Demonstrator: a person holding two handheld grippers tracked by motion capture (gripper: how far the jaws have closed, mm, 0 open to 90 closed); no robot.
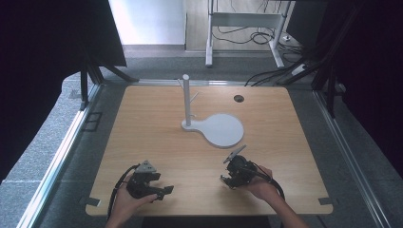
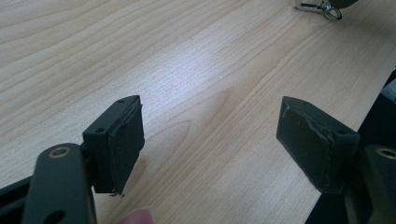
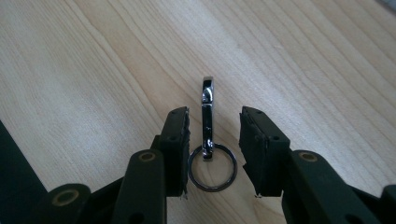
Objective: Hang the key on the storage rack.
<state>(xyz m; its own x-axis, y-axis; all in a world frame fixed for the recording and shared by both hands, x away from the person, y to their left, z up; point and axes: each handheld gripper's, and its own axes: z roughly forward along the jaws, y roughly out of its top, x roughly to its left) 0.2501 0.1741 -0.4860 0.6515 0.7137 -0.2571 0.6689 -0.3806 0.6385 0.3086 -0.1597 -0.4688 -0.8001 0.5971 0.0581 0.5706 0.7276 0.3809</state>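
My right hand-held gripper (image 3: 212, 140) straddles a key clip (image 3: 207, 114) on the table (image 1: 157, 137), jaws narrowed, not touching. My left hand-held gripper (image 2: 210, 135) gapes wide. A white stand (image 1: 186, 102) sits far off.

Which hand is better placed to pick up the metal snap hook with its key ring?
Right. The right gripper already straddles the silver snap hook with its key ring on the light wooden table, its jaws apart. The left gripper is open over bare wood.

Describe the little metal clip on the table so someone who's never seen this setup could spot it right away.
On the wooden table, look at the near right part, in front of the white stand with its round base. There the right gripper points down with its jaws either side of the key clip: a shiny chrome snap hook on a split ring, the table's one loose metal piece.
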